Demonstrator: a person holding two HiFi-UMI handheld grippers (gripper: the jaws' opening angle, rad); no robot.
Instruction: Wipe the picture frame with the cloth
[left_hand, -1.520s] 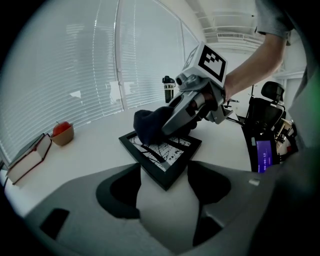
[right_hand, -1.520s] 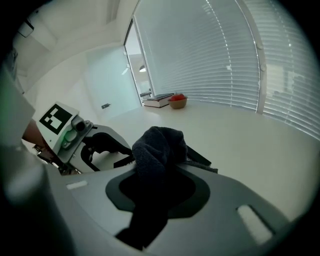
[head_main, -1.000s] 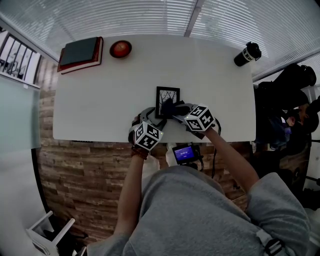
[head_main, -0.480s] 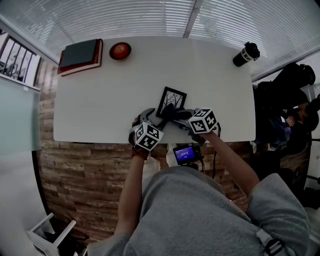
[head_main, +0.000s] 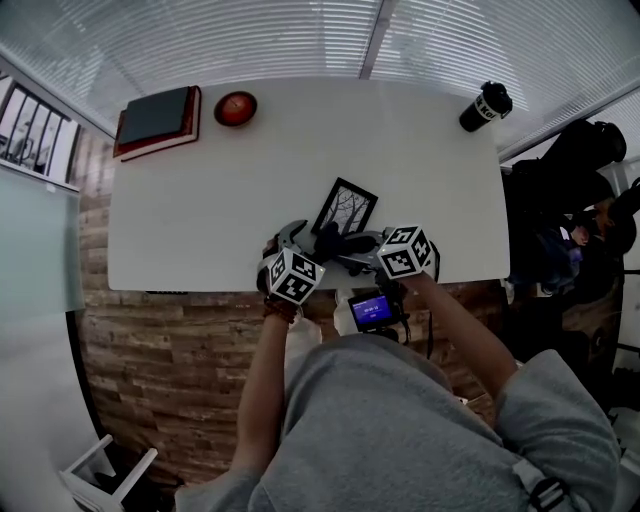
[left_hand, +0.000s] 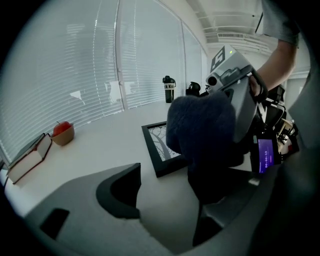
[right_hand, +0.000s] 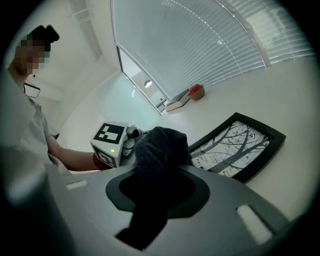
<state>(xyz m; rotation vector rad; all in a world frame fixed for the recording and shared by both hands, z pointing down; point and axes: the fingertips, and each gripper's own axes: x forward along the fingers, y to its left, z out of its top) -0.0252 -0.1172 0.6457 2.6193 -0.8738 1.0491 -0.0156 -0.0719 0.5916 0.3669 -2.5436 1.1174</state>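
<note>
At the near table edge, the left gripper is held wide open and empty, while the cloth is clamped in the right gripper. Just beyond, the picture frame has been swung askew; wiping is judged underway.

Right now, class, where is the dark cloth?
The cloth is clamped in the right hand-held gripper, near the table's front edge in the head view, at the picture frame's near end.

white table, picture frame, book, bowl, bottle
</note>
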